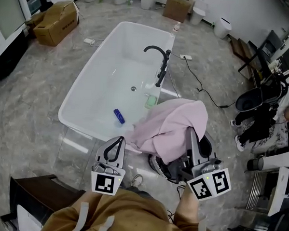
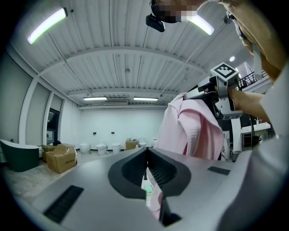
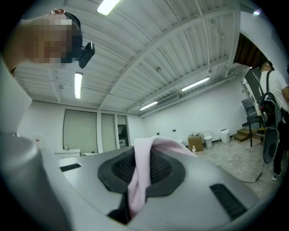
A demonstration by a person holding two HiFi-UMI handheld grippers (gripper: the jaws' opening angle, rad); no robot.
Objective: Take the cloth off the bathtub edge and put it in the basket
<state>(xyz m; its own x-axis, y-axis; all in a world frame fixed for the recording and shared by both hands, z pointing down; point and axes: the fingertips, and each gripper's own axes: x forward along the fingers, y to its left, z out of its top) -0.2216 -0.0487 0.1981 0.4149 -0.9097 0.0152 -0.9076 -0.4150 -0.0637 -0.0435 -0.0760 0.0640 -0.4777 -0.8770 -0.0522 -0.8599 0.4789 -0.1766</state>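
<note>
Two tools are showing in the head view. The right tool (image 1: pixel 191 135) is pinching the pink cloth (image 1: pixel 170 131), its jaws narrow on a fold. The cloth is draping down from it, lifted above the floor just beside the near corner of the white bathtub (image 1: pixel 90 93). The left tool (image 1: pixel 119 139) is sitting closed, tips together, gripping nothing.

The head camera looks steeply down on the bathtub (image 1: pixel 112 87), with the left gripper (image 1: pixel 119 139) and right gripper (image 1: pixel 191 137) near its lower edge. Each gripper's camera sits close behind its own jaws and faces level. All three views share the pink cloth (image 1: pixel 175 124).
</note>
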